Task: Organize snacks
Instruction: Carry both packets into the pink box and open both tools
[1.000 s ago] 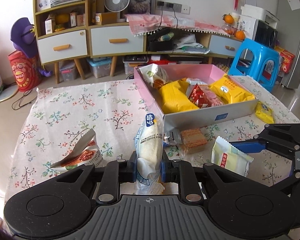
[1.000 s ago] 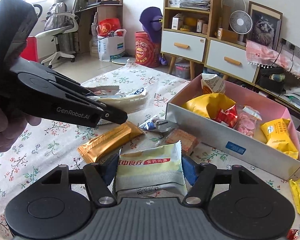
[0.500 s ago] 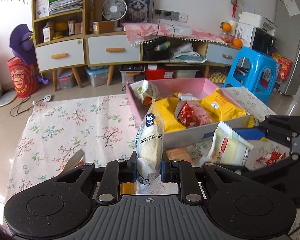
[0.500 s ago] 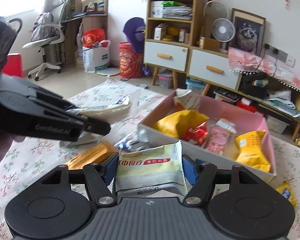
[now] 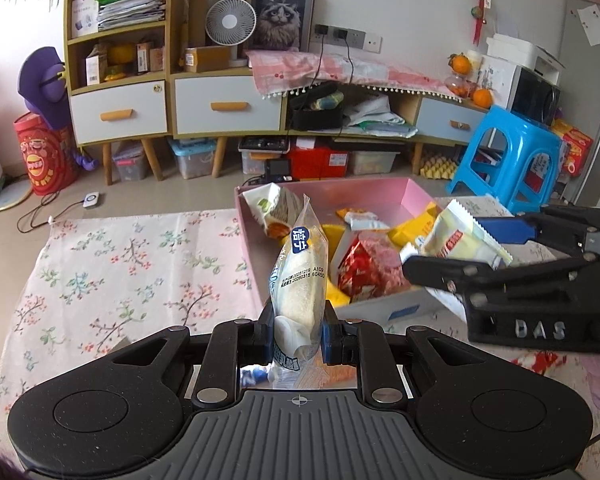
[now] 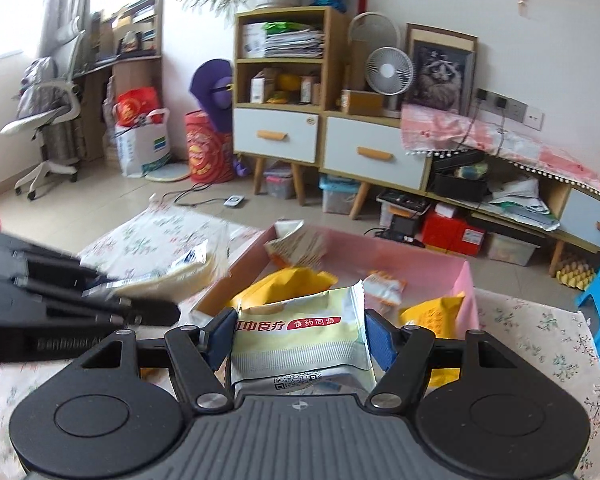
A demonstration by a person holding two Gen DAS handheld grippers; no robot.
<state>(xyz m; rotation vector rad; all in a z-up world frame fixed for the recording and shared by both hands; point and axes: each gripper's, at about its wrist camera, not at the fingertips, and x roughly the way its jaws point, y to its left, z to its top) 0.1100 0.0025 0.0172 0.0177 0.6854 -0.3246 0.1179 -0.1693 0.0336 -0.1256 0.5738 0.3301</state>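
My left gripper (image 5: 296, 330) is shut on a clear bread packet (image 5: 300, 280) with a blue label, held upright just in front of the pink snack box (image 5: 380, 196). My right gripper (image 6: 300, 330) is shut on a pale green-and-white snack packet (image 6: 300, 332), held over the box's (image 6: 466, 280) near side. That packet also shows in the left wrist view (image 5: 456, 240), with the right gripper (image 5: 472, 252) to its right. The box holds yellow bags (image 6: 288, 284), a red wrapper (image 5: 364, 268) and other snacks. The left gripper (image 6: 140, 308) with its bread packet (image 6: 172, 272) is at the left.
A floral cloth (image 5: 112, 264) covers the table. A blue plastic stool (image 5: 508, 152) stands beyond the box at the right. Cabinets with drawers (image 5: 228, 104) line the far wall, with storage bins on the floor beneath.
Both grippers have risen and moved toward the pink box with their packets. The right gripper's packet is now above the box's near side; loose snacks on the table have dropped from view.
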